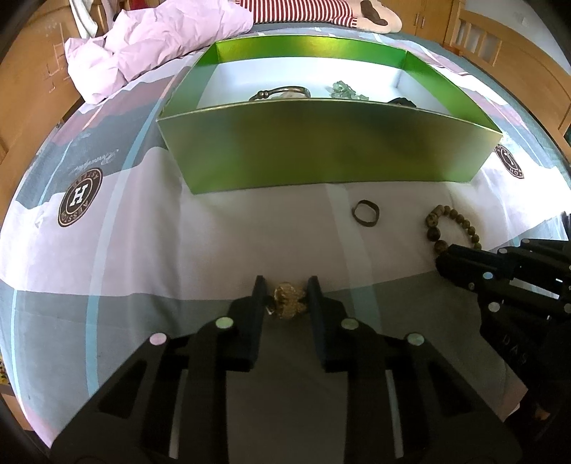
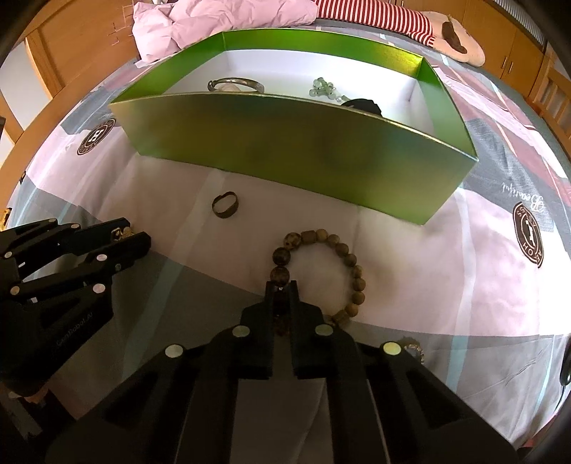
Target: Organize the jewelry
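Note:
My left gripper (image 1: 286, 285) is shut on a small gold jewelry piece (image 1: 287, 301) lying on the bedsheet; the same piece (image 2: 125, 233) shows between its tips in the right wrist view. My right gripper (image 2: 282, 290) is shut on a brown bead bracelet (image 2: 351, 266), pinching the string at its near left side. A dark metal ring (image 1: 364, 211) (image 2: 224, 204) lies loose between them. Behind stands an open green box (image 1: 321, 153) (image 2: 285, 142) holding a silver bangle (image 2: 235, 84), a pale green bead piece (image 2: 323, 87) and a black item (image 2: 362, 105).
Everything rests on a bed with a patterned pink and grey sheet (image 1: 107, 250). A crumpled pink quilt (image 1: 160, 39) and a striped plush toy (image 2: 410, 21) lie behind the box. Another small gold piece (image 2: 414, 348) peeks out beside my right gripper. Wooden furniture (image 2: 71, 46) surrounds the bed.

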Available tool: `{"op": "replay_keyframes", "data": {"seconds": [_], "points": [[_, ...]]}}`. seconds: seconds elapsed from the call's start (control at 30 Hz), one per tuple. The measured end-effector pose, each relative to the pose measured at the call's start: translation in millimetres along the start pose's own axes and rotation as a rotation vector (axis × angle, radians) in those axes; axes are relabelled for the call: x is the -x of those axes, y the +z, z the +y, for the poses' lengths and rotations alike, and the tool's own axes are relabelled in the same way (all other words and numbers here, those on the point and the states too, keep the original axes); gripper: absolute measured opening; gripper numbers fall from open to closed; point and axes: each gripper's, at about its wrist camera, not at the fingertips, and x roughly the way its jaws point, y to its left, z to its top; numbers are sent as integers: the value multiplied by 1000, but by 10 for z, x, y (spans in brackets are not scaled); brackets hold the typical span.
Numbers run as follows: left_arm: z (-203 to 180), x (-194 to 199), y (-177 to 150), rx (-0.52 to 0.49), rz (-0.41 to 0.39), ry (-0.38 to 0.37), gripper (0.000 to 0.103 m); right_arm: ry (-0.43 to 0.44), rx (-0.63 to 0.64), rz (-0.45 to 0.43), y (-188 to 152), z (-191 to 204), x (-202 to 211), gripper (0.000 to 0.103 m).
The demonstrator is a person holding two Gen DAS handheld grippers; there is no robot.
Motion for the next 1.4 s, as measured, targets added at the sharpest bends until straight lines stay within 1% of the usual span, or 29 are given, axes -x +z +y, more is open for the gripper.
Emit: {"op": "replay_keyframes", "data": {"seconds": [0.07, 0.17, 0.5, 0.73, 0.87, 0.93, 0.97, 1.0, 1.13, 1.23, 1.4], "points": [[2, 10, -9, 0, -1, -2, 23, 2, 1, 0, -6, -1, 4, 7], [8, 45, -28, 1, -4, -10, 20, 6, -2, 0, -26, -16, 22, 7], [59, 130, -116, 14, -4, -13, 20, 22, -23, 3, -75, -34, 94, 7], [168, 172, -144, 61, 1, -66, 20, 29, -38, 8, -93, -46, 90, 7], [197, 174, -166, 68, 3, -73, 20, 28, -38, 8, -94, -42, 89, 7], [202, 168, -168, 71, 7, -84, 25, 29, -40, 9, -94, -43, 87, 7], [206, 163, -164, 77, 11, -94, 35, 30, -41, 10, -102, -52, 90, 7], [224, 163, -166, 84, 10, -100, 40, 31, -42, 10, -103, -57, 91, 7], [263, 154, -181, 93, 10, -98, 43, 33, -44, 10, -110, -75, 91, 7], [286, 126, -194, 96, 18, -93, 43, 33, -41, 10, -110, -80, 91, 7], [241, 117, -197, 70, 20, -70, 42, 32, -40, 10, -112, -79, 90, 7]]}}
